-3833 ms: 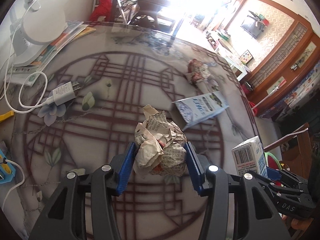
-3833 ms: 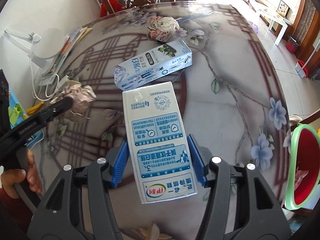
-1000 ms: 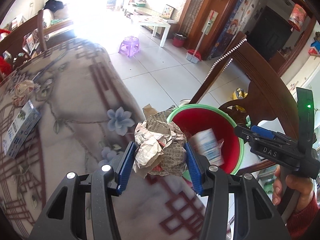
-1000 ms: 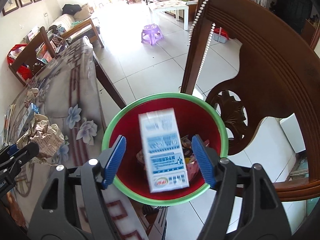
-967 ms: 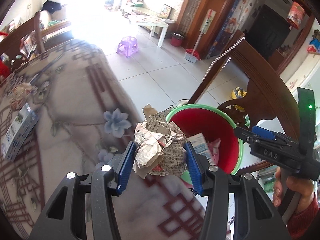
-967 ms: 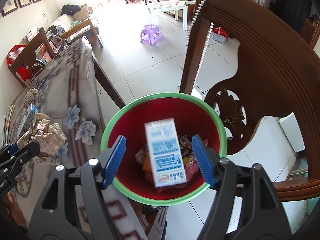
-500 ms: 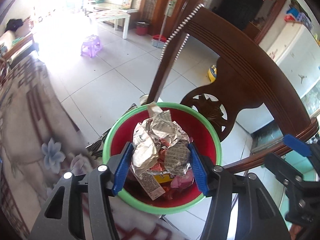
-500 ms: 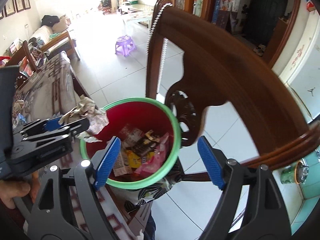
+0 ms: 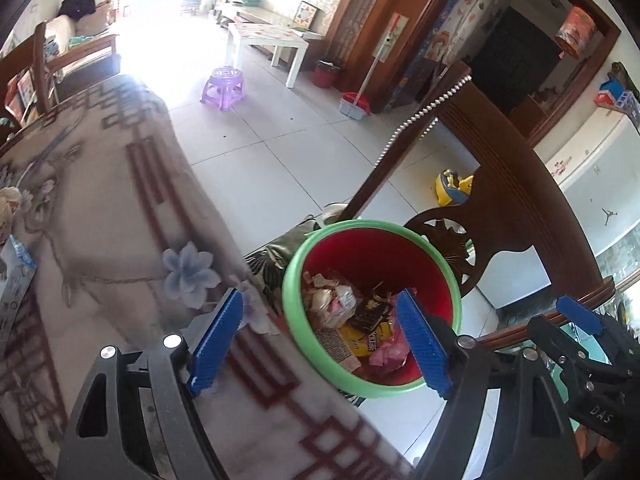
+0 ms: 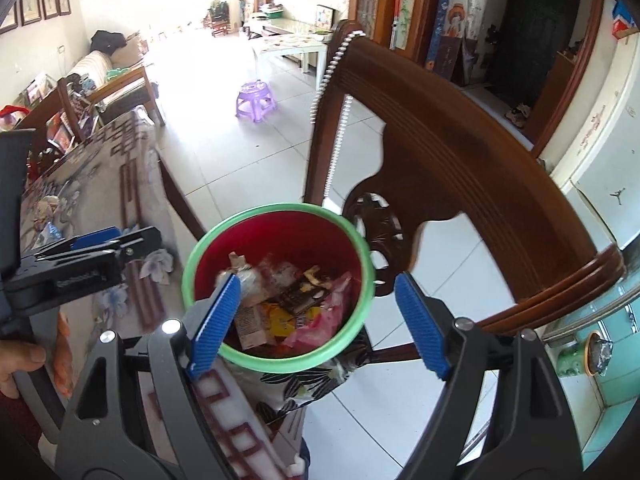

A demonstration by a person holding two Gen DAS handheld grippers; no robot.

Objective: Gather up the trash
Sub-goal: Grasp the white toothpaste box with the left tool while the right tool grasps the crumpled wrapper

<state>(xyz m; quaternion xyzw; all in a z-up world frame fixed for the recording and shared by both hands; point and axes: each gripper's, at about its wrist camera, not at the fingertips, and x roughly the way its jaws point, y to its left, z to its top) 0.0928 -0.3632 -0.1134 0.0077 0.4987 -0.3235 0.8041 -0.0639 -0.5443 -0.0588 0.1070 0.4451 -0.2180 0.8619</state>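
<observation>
"DAS" is printed on the right gripper (image 9: 580, 322) body.

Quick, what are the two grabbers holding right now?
Left gripper: open, holding nothing, over the bin.
Right gripper: open, holding nothing.

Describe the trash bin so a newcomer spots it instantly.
Start at the dark carved wooden chair beside the floral-patterned table. On the chair's seat cushion stands the trash bin: a round bucket, red inside with a light green rim, holding crumpled paper and wrappers. Nothing else nearby is red and green.
</observation>
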